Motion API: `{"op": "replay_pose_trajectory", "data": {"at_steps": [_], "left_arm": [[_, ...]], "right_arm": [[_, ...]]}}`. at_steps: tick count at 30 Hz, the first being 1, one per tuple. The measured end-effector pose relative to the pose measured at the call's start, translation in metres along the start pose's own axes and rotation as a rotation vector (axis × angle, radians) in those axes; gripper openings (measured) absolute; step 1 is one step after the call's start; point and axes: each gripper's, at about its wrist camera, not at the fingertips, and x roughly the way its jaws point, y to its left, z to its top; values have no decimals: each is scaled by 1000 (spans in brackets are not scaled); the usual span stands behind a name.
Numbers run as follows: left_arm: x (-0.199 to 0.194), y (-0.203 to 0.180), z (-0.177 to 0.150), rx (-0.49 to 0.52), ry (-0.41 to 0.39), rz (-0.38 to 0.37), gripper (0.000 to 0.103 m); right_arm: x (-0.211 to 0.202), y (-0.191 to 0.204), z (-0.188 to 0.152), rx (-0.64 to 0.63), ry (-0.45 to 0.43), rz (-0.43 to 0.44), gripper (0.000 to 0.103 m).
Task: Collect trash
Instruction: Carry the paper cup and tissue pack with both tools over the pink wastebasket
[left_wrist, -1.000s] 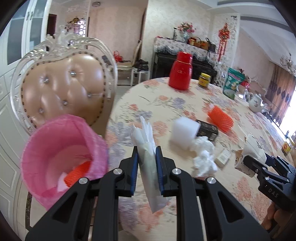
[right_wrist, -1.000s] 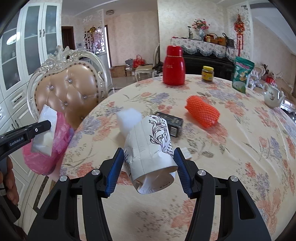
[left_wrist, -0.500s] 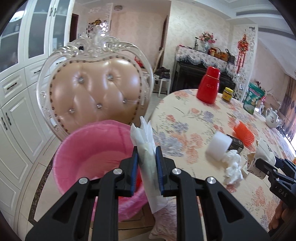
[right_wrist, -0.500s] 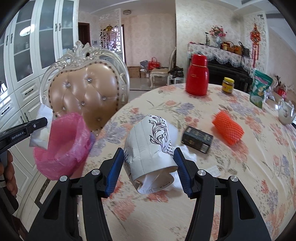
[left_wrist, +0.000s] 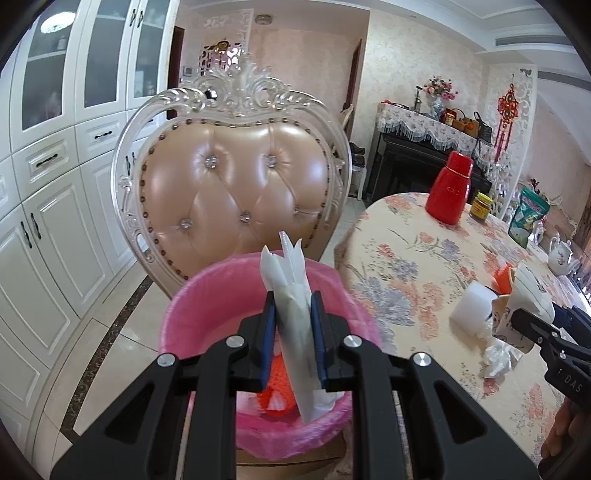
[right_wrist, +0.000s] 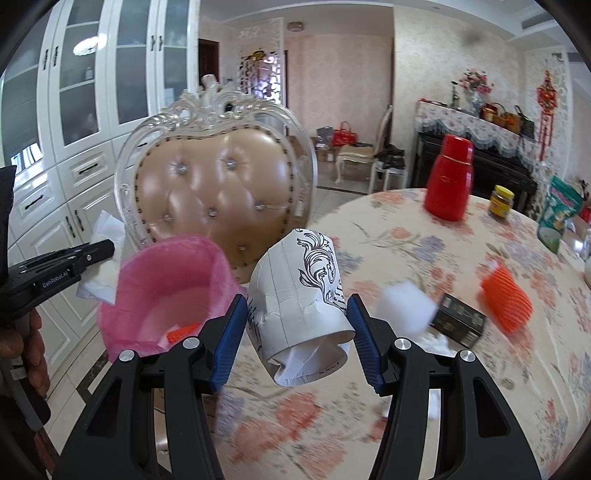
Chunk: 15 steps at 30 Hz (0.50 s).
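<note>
Pink bin (left_wrist: 207, 295), wrapper (left_wrist: 291, 295) gripped, cup (right_wrist: 299, 295) gripped

The pink-lined bin (left_wrist: 207, 295) gapes open below, hemmed by the chair back (left_wrist: 236, 184) behind and the table edge (left_wrist: 354, 258) alongside.

A tufted beige chair (left_wrist: 236, 192) with an ornate white frame stands at the twelve o'clock of the left wrist view, white cabinets (left_wrist: 55, 184) at its nine o'clock. On the floral table (right_wrist: 406, 240), a red thermos (right_wrist: 448, 177) stands upright at two o'clock in the right wrist view, a yellow-lidded jar (right_wrist: 501, 198) just beside it, a green pouch (right_wrist: 557, 210) at three o'clock.
</note>
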Motion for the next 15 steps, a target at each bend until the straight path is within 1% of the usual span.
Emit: {"op": "replay_pose_trajectory", "data": {"at_steps": [5,15], "left_arm": [[0,20,5,-14,-4,18,18],[2,49,10,-38,-7,33,18]], "right_arm": [[14,25,12,-28,5,35,54],[47,73,28,-80,33,101,54]]}}
